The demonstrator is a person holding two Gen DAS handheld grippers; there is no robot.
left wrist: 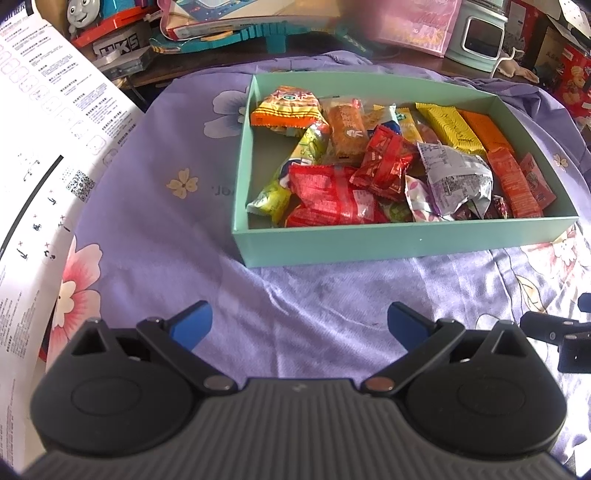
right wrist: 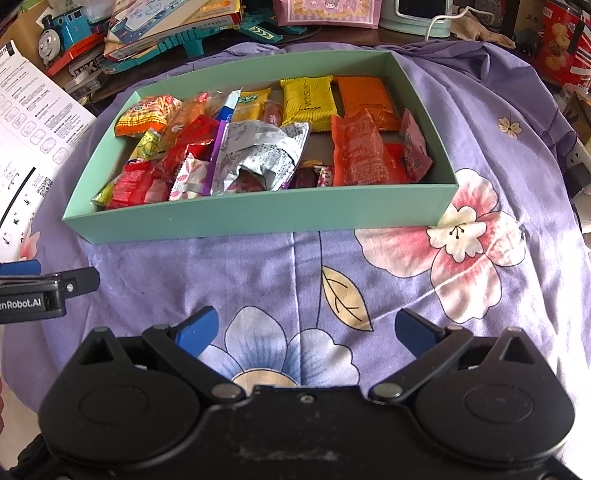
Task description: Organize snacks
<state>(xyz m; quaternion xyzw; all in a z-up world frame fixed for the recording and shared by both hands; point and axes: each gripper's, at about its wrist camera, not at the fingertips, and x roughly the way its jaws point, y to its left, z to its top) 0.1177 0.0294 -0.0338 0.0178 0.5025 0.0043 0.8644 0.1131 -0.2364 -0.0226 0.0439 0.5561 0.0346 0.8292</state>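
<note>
On the floral cloth (right wrist: 258,280) — a rectangular green box (right wrist: 258,218) of crinkly snack packets (right wrist: 258,155).

Glossy crinkled foil snack wrappers (right wrist: 258,155) fill a matt mint cardboard box (right wrist: 258,218) on soft, wrinkled floral cloth (right wrist: 461,288).

One mint box (right wrist: 258,218) sat on one floral cloth (right wrist: 480,314). Inside were roughly fifteen snack packets (heap overlapped, exact count unclear): two yellow bars, one (right wrist: 307,103), two orange flat packs, one (right wrist: 364,98), one silver-grey bag (right wrist: 258,155). Two grippers (left wrist: 299,325) (right wrist: 304,332) showed. One toy train (right wrist: 61,31) stood behind.
</note>
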